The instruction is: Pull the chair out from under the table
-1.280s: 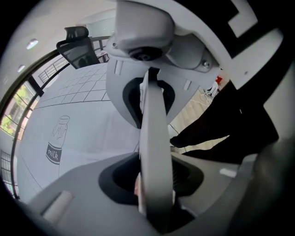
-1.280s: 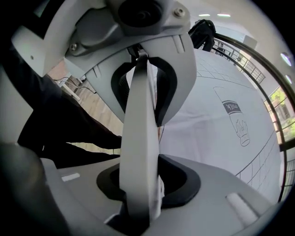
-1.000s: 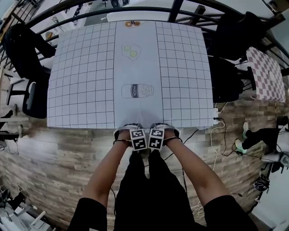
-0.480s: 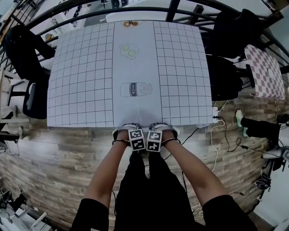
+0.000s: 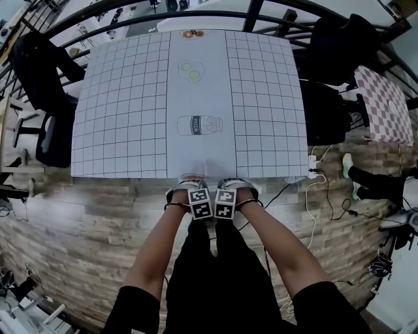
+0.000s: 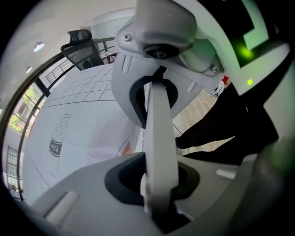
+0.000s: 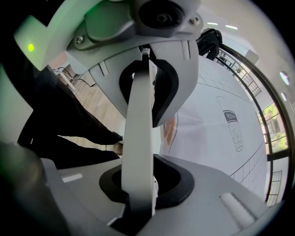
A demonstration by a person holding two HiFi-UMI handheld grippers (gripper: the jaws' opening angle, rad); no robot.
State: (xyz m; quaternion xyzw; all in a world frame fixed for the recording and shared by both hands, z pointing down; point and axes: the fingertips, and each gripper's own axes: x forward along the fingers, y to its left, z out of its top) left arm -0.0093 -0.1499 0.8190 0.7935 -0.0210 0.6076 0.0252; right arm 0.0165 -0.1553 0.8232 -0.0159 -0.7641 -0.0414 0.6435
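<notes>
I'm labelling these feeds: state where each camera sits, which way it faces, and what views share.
Head view: on the person's head, facing down at the table; forearms, legs, left gripper and right gripper show.
Left gripper view: on the left gripper, facing along its jaws, which have just been closing, over the table; its own parts show.
Right gripper view: on the right gripper, same aim; its jaws have just opened slightly. Whether anything sits between either pair is unclear.
Shared: all three show the milk bottle drawing.

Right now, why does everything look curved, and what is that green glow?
Head view: a wide lens bows the table and railing. Left gripper view: black corners, close parts blurred, green light upper right. Right gripper view: same, green light upper left.
</notes>
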